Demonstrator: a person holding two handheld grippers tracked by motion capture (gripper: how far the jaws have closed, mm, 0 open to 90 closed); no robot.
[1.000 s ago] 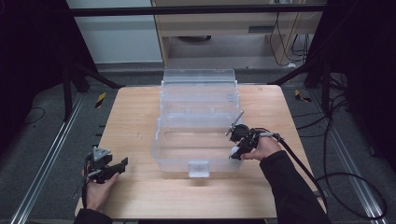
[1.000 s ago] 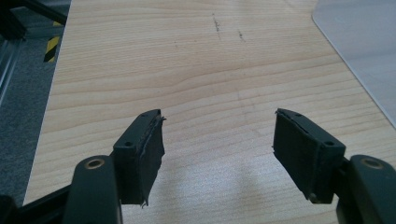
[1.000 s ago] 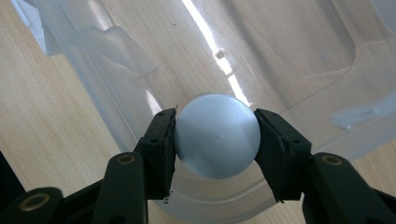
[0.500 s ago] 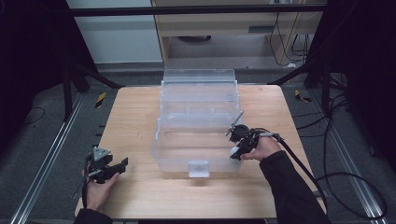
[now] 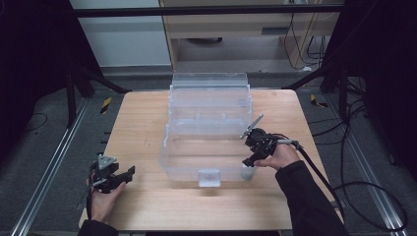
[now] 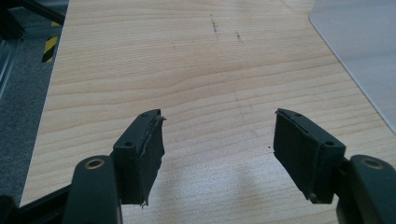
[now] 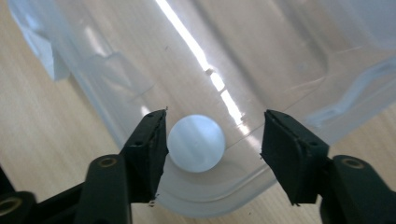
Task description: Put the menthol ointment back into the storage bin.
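Note:
A clear plastic storage box [image 5: 209, 147] stands mid-table with its lid [image 5: 209, 86] raised at the back. My right gripper [image 5: 249, 163] is at the box's front right corner. In the right gripper view a white round piece [image 7: 196, 143] sits on the box's rounded corner [image 7: 140, 70], between the jaws of my right gripper [image 7: 212, 135]. These jaws have just been opening: the piece lies against the left pad, with a gap to the right pad. My left gripper [image 5: 129, 173] rests at the front left, open over bare wood [image 6: 217, 135], with nothing between its jaws.
The wooden table [image 5: 142, 113] has bare room left of the box and along its front edge. A white latch [image 5: 209, 177] sits on the box's front wall. Cables [image 5: 344, 187] trail off the right side. Dark frame posts and floor rails surround the table.

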